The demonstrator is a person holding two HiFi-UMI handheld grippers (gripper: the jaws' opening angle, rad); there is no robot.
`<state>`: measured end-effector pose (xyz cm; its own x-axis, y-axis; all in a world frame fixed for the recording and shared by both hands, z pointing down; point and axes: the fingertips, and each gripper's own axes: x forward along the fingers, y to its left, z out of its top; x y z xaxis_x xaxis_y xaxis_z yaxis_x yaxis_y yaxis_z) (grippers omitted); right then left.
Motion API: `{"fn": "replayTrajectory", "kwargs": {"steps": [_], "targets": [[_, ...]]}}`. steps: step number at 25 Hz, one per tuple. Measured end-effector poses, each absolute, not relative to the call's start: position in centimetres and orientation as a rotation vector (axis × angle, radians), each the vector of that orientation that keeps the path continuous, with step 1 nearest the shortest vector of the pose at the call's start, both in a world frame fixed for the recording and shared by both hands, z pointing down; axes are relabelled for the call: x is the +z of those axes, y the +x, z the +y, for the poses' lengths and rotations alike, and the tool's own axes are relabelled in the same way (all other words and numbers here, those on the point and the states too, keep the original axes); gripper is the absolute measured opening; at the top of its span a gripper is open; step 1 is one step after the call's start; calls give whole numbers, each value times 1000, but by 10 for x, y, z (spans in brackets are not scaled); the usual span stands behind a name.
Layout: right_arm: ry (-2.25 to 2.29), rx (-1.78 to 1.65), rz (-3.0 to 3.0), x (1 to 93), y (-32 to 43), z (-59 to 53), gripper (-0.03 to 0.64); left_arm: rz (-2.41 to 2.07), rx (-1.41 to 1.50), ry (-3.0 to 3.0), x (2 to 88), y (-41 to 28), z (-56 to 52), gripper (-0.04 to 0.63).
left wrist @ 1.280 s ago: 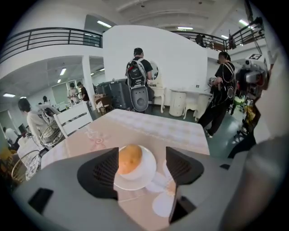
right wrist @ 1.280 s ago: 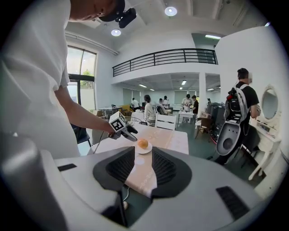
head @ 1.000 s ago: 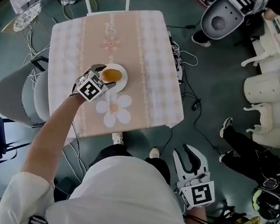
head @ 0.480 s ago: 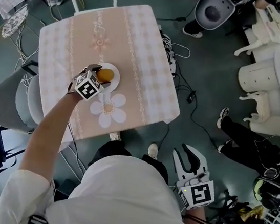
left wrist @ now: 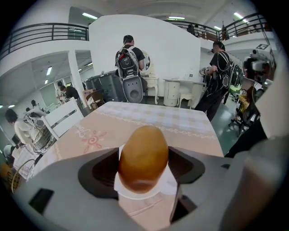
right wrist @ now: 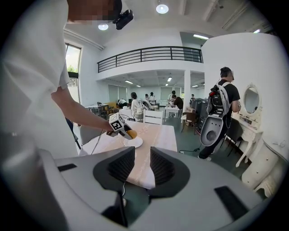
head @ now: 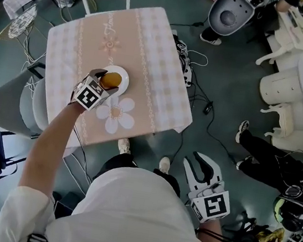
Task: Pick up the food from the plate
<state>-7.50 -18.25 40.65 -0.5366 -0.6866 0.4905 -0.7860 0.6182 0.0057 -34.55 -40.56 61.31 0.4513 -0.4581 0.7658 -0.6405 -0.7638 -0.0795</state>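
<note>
Golden-brown food [left wrist: 142, 158] is clamped in left claw [head: 105, 82] above plate [head: 123, 77] for lifting | right claw [right wrist: 137, 168], 5 o'clock, is held parted, empty.

The food [left wrist: 143, 159] is 1 smooth, golden-brown, egg-shaped piece, standing on end. The left gripper [left wrist: 143, 153] clamps it at both sides, over the left half of the table [head: 159, 63]. Just beneath it, 1 small round white plate [head: 123, 75] lies flat on the table.

White short-sleeved shirt [head: 127, 215], grey left gripper [head: 110, 81] and right gripper [head: 196, 164]
</note>
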Motion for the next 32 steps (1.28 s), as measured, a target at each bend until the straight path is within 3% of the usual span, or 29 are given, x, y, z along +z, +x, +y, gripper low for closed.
{"fn": "replayTrajectory", "kwargs": {"steps": [17, 32], "targets": [[915, 218, -2569, 407, -42, -181, 112, -1214, 650, 2410, 469, -304, -305, 350], [657, 132, -2699, 408, -11, -154, 40, -1397, 345, 2409, 375, -214, -182, 350]]}}
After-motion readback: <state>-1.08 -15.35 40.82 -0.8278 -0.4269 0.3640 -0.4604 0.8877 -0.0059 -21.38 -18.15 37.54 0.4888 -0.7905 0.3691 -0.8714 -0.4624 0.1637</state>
